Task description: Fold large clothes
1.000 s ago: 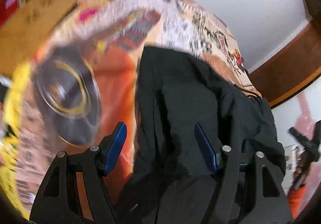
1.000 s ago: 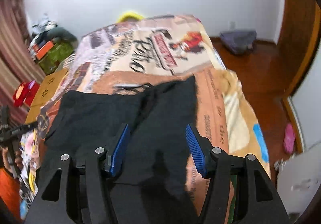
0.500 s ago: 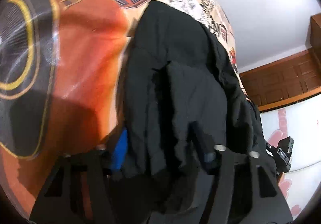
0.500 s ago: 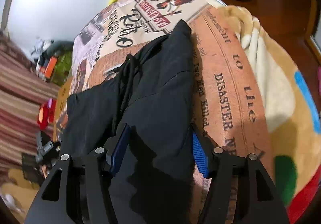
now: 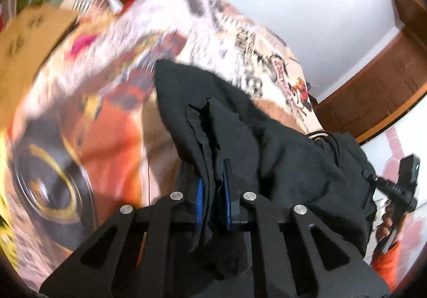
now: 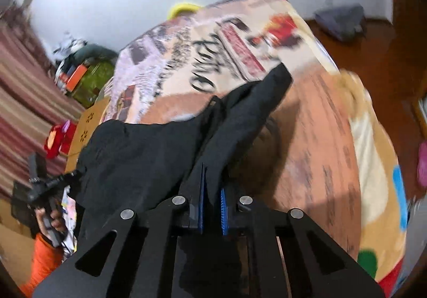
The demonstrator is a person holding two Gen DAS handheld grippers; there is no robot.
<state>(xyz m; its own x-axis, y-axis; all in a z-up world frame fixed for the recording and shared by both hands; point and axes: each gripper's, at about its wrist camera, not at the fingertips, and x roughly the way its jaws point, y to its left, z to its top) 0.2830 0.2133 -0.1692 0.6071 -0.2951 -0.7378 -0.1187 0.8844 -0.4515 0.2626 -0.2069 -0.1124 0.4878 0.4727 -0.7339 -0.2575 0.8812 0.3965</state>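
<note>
A large black garment (image 5: 280, 154) lies on a bed covered with a printed blanket (image 5: 112, 122). My left gripper (image 5: 212, 191) is shut on the garment's near edge, and cloth bunches between its blue pads and hangs below them. My right gripper (image 6: 212, 199) is shut on another part of the same garment (image 6: 149, 154), with a fold running up from its pads. The garment stretches between the two grippers and is lifted off the blanket (image 6: 320, 138) at the near side. The right gripper also shows at the right edge of the left wrist view (image 5: 400, 191).
A cardboard box (image 5: 29, 39) and clutter stand left of the bed. A wooden floor (image 6: 373, 58) with a grey cloth heap (image 6: 341, 20) lies to the right. A white wall is behind. The left hand-held gripper (image 6: 40, 191) shows at the left of the right wrist view.
Both grippers went from open above the garment to shut on its near edge. They have since lifted it, and both views now look farther across the bed.
</note>
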